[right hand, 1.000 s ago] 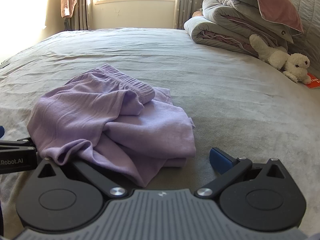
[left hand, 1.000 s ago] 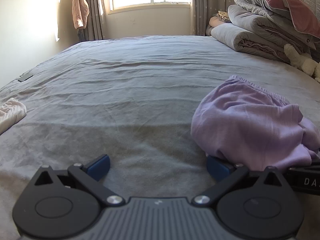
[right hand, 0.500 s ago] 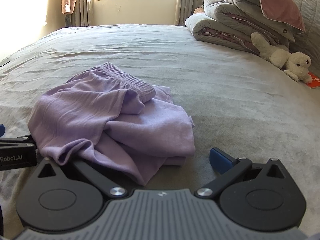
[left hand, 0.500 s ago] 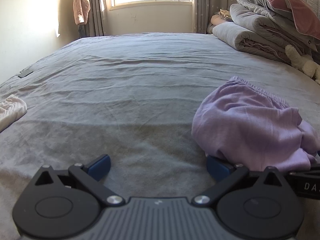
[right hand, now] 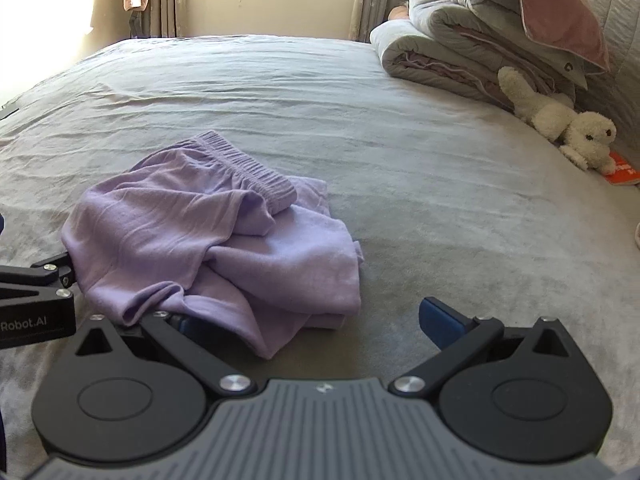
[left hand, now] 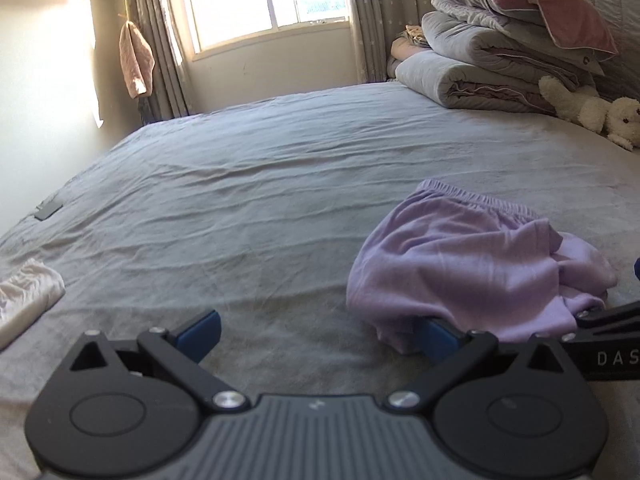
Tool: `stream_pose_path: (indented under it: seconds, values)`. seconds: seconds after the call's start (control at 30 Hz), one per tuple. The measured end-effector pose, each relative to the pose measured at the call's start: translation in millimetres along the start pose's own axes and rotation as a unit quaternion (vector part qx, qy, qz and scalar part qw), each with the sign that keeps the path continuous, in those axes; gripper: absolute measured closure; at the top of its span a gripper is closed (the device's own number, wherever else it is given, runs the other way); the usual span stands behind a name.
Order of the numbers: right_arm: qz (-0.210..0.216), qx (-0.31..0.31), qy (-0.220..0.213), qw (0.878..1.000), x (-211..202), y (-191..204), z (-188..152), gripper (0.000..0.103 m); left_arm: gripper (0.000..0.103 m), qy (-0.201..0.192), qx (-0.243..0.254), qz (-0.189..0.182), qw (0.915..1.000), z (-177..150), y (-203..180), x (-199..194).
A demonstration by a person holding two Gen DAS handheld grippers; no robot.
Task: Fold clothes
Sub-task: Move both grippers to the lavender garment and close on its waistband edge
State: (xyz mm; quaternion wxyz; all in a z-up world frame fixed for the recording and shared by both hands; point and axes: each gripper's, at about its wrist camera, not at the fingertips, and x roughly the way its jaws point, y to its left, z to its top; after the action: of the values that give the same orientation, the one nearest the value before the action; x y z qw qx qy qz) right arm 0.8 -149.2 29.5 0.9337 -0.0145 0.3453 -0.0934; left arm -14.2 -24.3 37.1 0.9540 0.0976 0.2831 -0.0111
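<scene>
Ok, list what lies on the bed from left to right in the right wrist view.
Lilac shorts → folded grey duvet → white plush toy → orange book

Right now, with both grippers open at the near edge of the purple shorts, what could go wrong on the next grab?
The purple shorts lie bunched in overlapping layers, so the right gripper, open over the near hem, may pinch several layers at once. The left gripper is open with only one finger under the shorts' corner; closing there might catch the grey bedsheet instead. Uneven grips could leave the garment twisted.
</scene>
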Motion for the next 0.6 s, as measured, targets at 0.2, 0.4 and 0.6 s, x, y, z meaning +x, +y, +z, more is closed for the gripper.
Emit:
stream_pose_path:
  seconds: [0.2, 0.4, 0.6]
  values:
    - [-0.011, -0.009, -0.025, 1.000, -10, -7, 7, 0.000, 0.001, -0.009, -0.002, -0.012, 0.9999, 11, -10, -4]
    - [-0.012, -0.003, -0.025, 1.000, -9, -15, 10, 0.000, 0.019, -0.002, 0.012, -0.028, 0.9995, 17, -25, 4]
    - [-0.004, -0.008, -0.021, 1.000, -10, -16, 10, 0.028, 0.054, 0.008, 0.024, -0.051, 0.9984, 16, -36, 8]
